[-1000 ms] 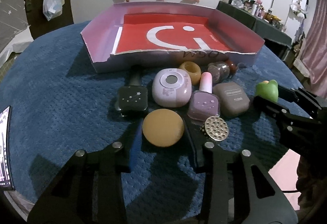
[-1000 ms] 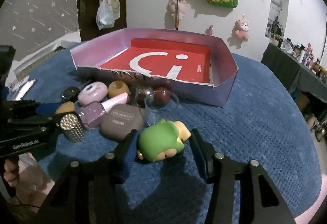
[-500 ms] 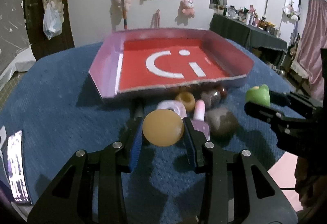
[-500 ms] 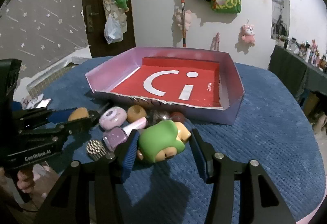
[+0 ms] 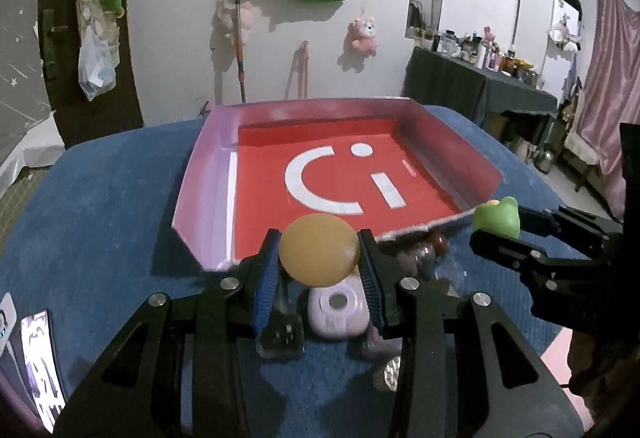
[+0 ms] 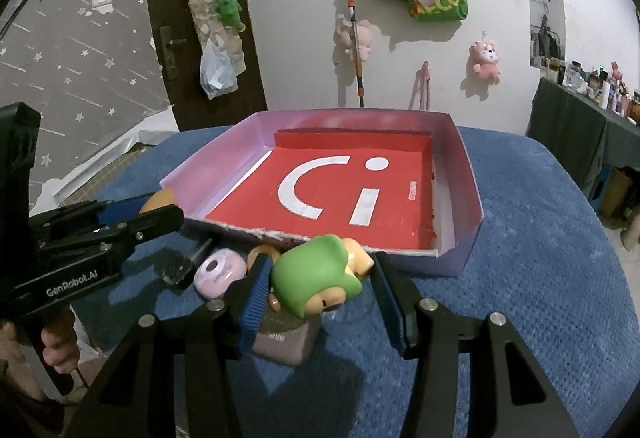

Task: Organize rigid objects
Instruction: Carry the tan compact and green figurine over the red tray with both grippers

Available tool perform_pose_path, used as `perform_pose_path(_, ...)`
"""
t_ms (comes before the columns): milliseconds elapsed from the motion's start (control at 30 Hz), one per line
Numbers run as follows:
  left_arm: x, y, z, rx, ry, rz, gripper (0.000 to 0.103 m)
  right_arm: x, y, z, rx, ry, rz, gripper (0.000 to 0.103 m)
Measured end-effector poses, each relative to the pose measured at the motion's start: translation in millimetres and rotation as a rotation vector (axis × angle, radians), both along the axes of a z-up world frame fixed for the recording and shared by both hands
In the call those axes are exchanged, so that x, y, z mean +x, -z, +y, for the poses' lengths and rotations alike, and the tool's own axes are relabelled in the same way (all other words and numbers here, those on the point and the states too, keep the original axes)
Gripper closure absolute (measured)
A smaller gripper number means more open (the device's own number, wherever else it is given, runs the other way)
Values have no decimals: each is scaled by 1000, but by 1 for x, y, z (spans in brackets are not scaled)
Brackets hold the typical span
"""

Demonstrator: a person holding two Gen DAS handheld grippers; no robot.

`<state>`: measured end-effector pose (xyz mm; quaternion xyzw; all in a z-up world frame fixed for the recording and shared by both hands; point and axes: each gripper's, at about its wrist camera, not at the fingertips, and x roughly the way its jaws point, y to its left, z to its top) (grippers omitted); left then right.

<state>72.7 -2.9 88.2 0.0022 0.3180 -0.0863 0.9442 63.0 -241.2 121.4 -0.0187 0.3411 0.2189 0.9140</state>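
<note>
My left gripper (image 5: pixel 319 260) is shut on a flat round orange-tan disc (image 5: pixel 318 249), held in the air just before the near wall of the pink-walled, red-floored tray (image 5: pixel 200 178). My right gripper (image 6: pixel 318 286) is shut on a green mushroom-shaped toy (image 6: pixel 312 276), also lifted, in front of the tray's (image 6: pixel 468 194) torn near edge. In the left wrist view the right gripper (image 5: pixel 500 234) shows at the right with the green toy (image 5: pixel 498 216). In the right wrist view the left gripper (image 6: pixel 132 222) shows at the left with the disc (image 6: pixel 158 200).
Below the grippers on the blue cloth lie a pink round case (image 5: pixel 338 312), a black-capped bottle (image 5: pixel 280 334), a purple nail polish (image 5: pixel 380 344), a studded silver piece (image 5: pixel 388 378), a taupe case (image 6: pixel 284 336) and an orange ring (image 6: pixel 264 254). A phone (image 5: pixel 40 358) lies at the left edge.
Both grippers have risen with the disc and the green toy and come closer to the tray. The items left on the cloth now sit lower, partly hidden behind the fingers.
</note>
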Motion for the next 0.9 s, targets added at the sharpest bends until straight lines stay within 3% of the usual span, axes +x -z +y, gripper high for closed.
perform_pose_path(433, 57, -17, 3, 1, -25, -17, 67, 47, -29, 5, 21, -1, -29, 49)
perform_pose_path(900, 125, -8, 4, 2, -51, 75, 67, 123, -14, 11, -18, 54, 55, 49)
